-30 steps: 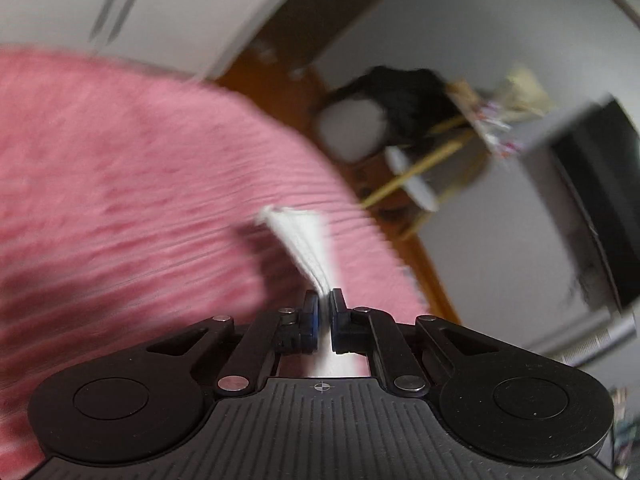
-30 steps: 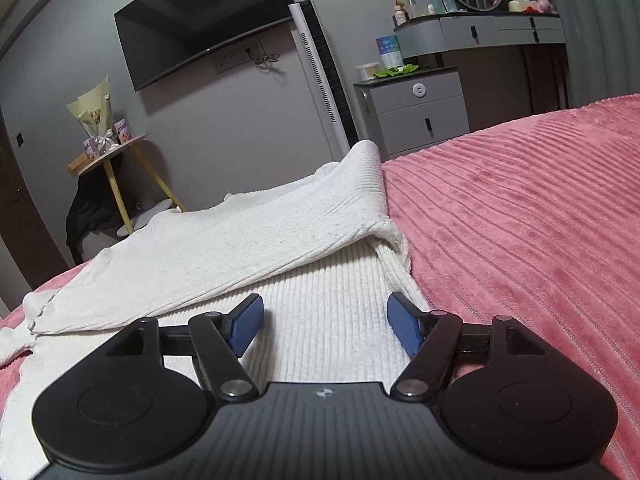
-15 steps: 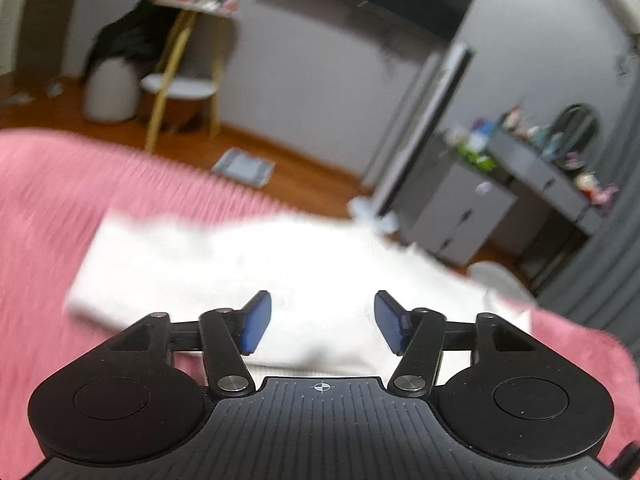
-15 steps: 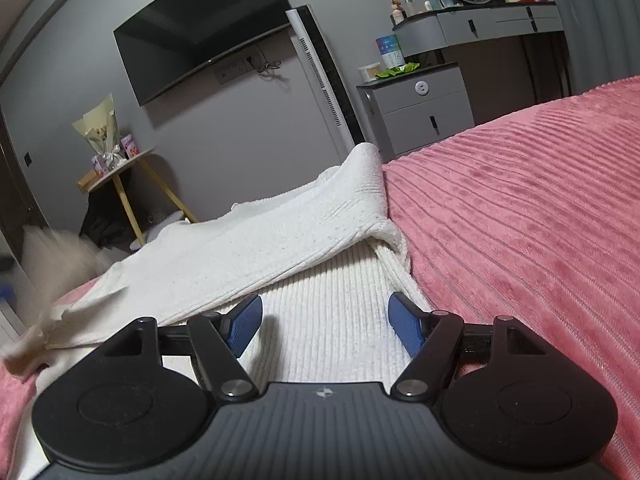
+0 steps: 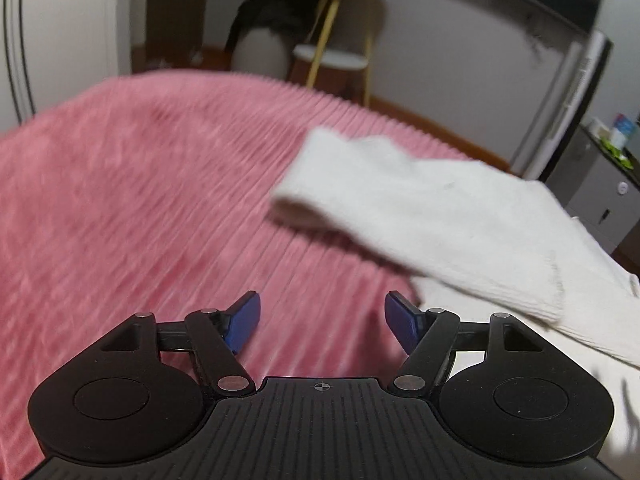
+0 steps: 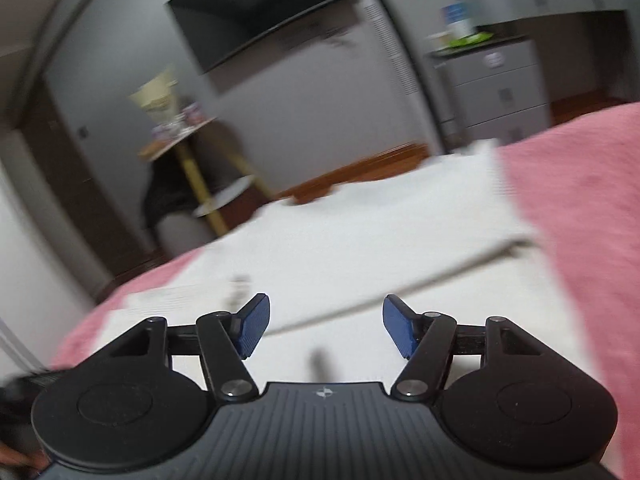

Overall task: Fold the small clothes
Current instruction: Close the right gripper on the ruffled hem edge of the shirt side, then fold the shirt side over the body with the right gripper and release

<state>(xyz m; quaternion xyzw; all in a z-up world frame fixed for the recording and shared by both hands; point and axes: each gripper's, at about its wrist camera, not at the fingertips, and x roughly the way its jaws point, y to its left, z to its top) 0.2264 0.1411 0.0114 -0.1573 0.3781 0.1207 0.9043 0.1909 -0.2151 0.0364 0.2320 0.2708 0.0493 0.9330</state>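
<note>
The left gripper [image 5: 322,320] is held with its blue pads [image 5: 244,322] spread wide, nothing between them, and is angled low over the pink ribbed bedspread [image 5: 140,200]. The white knit garment [image 5: 440,216] lies just ahead and to the right of it, a folded sleeve laid across the body of the garment, untouched by either finger.

The right gripper [image 6: 324,326] is likewise parted, its blue pads [image 6: 252,330] wide of each other and gripping nothing. It is held level above the white knit garment [image 6: 380,248], which is spread flat on the bedspread [image 6: 580,208] with a folded layer crossing it diagonally. Whether the fingers touch the fabric cannot be told, as the view is blurred.

Beyond the bed, a dark wall-mounted television [image 6: 260,16], a grey drawer unit [image 6: 500,88] and a yellow-legged side table [image 6: 192,152] are seen against the grey wall. A small cross-shaped emblem is printed on each gripper body; no writing can be read anywhere.
</note>
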